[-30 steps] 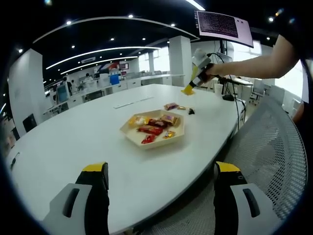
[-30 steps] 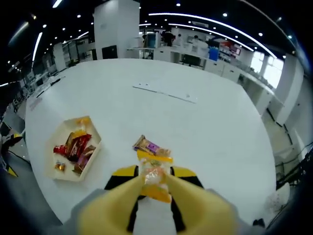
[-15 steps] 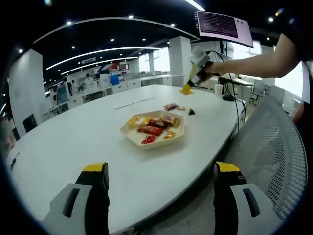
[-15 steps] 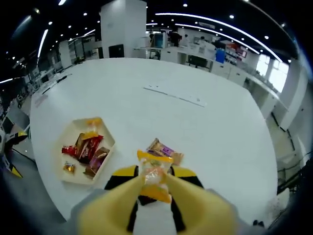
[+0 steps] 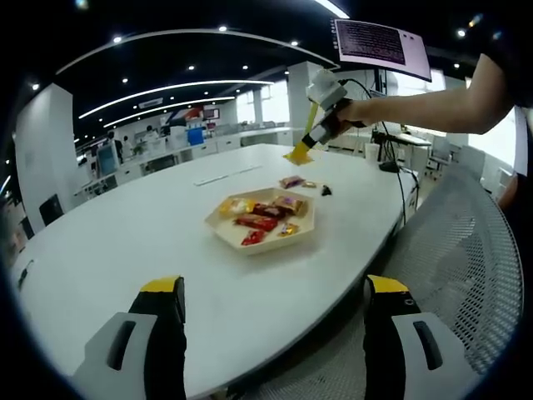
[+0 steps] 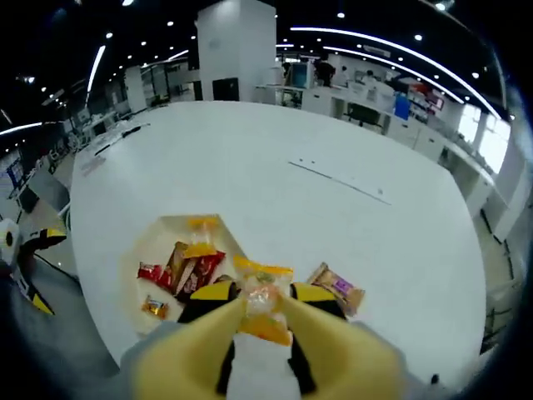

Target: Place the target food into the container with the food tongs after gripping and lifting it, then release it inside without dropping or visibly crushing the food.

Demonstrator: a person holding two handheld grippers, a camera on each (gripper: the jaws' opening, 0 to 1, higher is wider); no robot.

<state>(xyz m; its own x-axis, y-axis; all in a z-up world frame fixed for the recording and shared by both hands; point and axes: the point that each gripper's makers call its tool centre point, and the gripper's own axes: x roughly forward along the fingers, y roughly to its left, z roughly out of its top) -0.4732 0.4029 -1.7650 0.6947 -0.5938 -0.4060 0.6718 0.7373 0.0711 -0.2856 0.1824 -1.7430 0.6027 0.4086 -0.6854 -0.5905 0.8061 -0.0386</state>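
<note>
A pale hexagonal tray (image 5: 268, 242) holds several wrapped snacks in the middle of the white table (image 5: 125, 242). My left gripper (image 5: 275, 292) stays open low at the near table edge, nothing between its jaws. In the left gripper view a person's hand holds my right gripper (image 5: 321, 104) high beyond the tray. My right gripper (image 6: 263, 293) is shut on yellow food tongs (image 6: 321, 346). The tongs pinch a yellow-orange wrapped snack (image 6: 261, 302), which hangs over the table just past the tray (image 6: 158, 237); the packet looks uncrushed.
A brown-purple packet (image 6: 337, 285) lies on the table beside the tray, seen as a loose packet (image 5: 291, 181) with a small dark piece (image 5: 325, 190) next to it. A mesh chair back (image 5: 466, 250) stands at my right. Desks and a monitor (image 5: 379, 42) lie beyond.
The right gripper has carried the tongs and snack sideways toward the tray, which now sits nearer under the tongs. The left gripper has not moved.
</note>
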